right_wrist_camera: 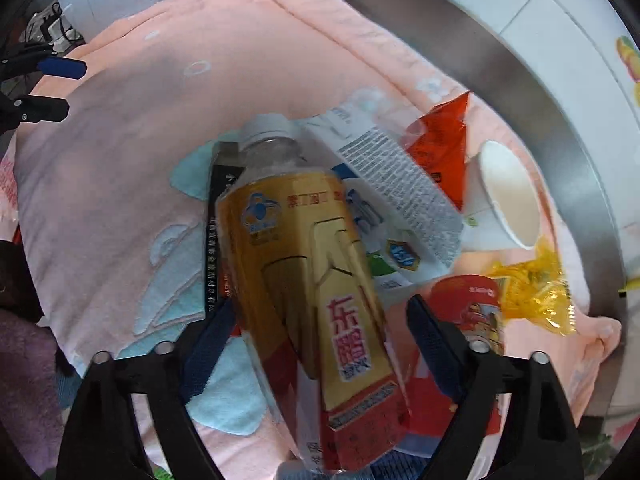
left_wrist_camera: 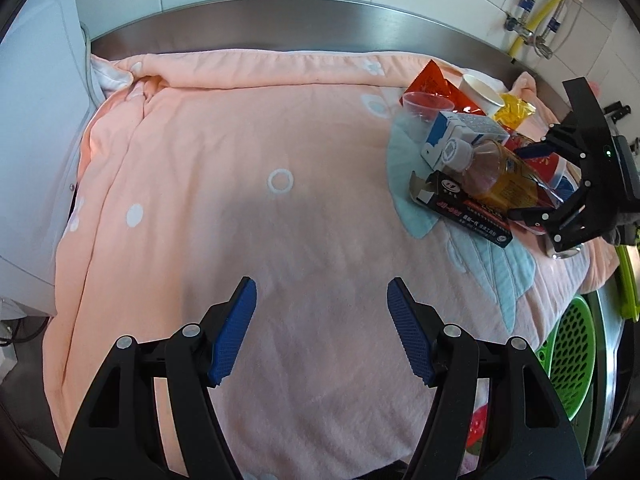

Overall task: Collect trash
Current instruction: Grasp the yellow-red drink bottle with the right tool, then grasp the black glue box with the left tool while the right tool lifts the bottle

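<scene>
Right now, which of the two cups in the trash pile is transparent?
The clear plastic cup lying beside the red wrapper; the other, a paper cup, is opaque white.

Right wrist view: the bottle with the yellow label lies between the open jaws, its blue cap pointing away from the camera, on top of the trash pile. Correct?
Not quite. The bottle does lie between the right gripper's open jaws on the pile, but its cap is white, not blue. The right wrist view shows it; the left wrist view agrees.
</scene>
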Tool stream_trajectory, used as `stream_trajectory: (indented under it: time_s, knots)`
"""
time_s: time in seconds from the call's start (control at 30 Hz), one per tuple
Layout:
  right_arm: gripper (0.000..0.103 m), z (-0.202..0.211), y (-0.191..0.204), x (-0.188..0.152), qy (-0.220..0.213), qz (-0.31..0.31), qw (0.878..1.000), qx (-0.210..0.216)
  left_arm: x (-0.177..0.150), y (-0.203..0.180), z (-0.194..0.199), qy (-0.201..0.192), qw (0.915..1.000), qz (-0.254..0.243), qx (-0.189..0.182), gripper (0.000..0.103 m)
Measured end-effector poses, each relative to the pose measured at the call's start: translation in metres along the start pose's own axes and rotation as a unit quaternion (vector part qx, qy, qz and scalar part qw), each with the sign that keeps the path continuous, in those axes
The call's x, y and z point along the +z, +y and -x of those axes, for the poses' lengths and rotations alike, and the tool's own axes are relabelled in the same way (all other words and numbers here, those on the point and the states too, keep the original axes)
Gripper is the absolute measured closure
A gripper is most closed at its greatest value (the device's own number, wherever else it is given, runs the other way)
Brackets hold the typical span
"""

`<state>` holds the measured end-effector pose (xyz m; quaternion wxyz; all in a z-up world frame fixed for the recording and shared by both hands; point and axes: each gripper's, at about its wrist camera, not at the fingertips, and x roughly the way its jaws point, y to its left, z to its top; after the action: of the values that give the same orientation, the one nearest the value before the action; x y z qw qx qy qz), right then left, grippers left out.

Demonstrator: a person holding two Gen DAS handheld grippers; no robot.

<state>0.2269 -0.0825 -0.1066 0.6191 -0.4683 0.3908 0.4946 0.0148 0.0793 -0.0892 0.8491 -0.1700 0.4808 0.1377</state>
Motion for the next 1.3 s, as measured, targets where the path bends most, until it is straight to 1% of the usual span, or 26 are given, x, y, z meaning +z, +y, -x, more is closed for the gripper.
stream_trajectory:
  time_s: [0.07, 0.2, 0.4, 0.47, 0.53, 0.6, 0.63, 0.7, 0.77, 0.8, 0.83, 0.9, 0.97, 1.0, 1.1, 1.2, 1.3]
  knots:
    - [0.029, -0.004, 0.003, 0.000, 0.002, 0.004, 1.000, 0.000, -0.001, -0.002, -0.001, 0.002, 1.0000, 0.001, 0.000, 0.036]
    - [0.030, 0.002, 0.001, -0.004, -0.008, -0.018, 1.000, 0.005, 0.003, -0.014, -0.002, 0.006, 0.9999, 0.001, -0.009, 0.036]
    - [0.031, 0.044, -0.004, -0.018, -0.046, -0.094, 0.994, 0.018, 0.016, -0.037, -0.009, 0.016, 0.9991, 0.013, -0.038, 0.036]
    - [0.031, 0.063, -0.004, -0.029, -0.058, -0.121, 0.991, 0.009, 0.022, -0.048, -0.015, 0.024, 0.9984, 0.024, -0.046, 0.036]
    - [0.031, 0.080, -0.002, -0.040, -0.070, -0.145, 0.987, 0.012, 0.028, -0.060, -0.022, 0.034, 0.9970, 0.035, -0.061, 0.036]
    - [0.031, 0.094, 0.000, -0.053, -0.077, -0.167, 0.983, -0.003, 0.033, -0.072, -0.030, 0.044, 0.9958, 0.045, -0.067, 0.036]
    - [0.032, 0.105, 0.004, -0.065, -0.084, -0.185, 0.979, -0.007, 0.035, -0.079, -0.036, 0.051, 0.9949, 0.052, -0.070, 0.036]
    - [0.032, 0.116, 0.005, -0.079, -0.094, -0.212, 0.973, -0.016, 0.041, -0.090, -0.048, 0.066, 0.9924, 0.071, -0.076, 0.036]
    - [0.033, 0.128, 0.009, -0.096, -0.105, -0.241, 0.964, -0.023, 0.047, -0.099, -0.062, 0.081, 0.9890, 0.100, -0.073, 0.036]
    - [0.033, 0.136, 0.013, -0.108, -0.111, -0.256, 0.960, -0.028, 0.050, -0.102, -0.071, 0.090, 0.9857, 0.121, -0.076, 0.036]
    - [0.033, 0.139, 0.015, -0.116, -0.116, -0.265, 0.957, -0.028, 0.052, -0.105, -0.076, 0.093, 0.9840, 0.131, -0.076, 0.036]
    - [0.033, 0.149, 0.023, -0.136, -0.122, -0.288, 0.949, -0.039, 0.055, -0.113, -0.089, 0.103, 0.9815, 0.150, -0.060, 0.035]
    - [0.033, 0.152, 0.029, -0.149, -0.122, -0.305, 0.944, -0.041, 0.058, -0.116, -0.096, 0.103, 0.9783, 0.170, -0.060, 0.035]
    - [0.033, 0.153, 0.033, -0.153, -0.121, -0.311, 0.942, -0.046, 0.059, -0.120, -0.101, 0.104, 0.9774, 0.179, -0.044, 0.035]
    - [0.033, 0.156, 0.043, -0.175, -0.119, -0.337, 0.933, -0.049, 0.063, -0.128, -0.112, 0.116, 0.9688, 0.216, -0.034, 0.035]
    - [0.033, 0.153, 0.050, -0.189, -0.119, -0.359, 0.925, -0.049, 0.067, -0.134, -0.120, 0.118, 0.9659, 0.231, -0.006, 0.035]
    - [0.033, 0.150, 0.059, -0.205, -0.118, -0.381, 0.915, -0.055, 0.068, -0.138, -0.130, 0.128, 0.9587, 0.253, 0.015, 0.035]
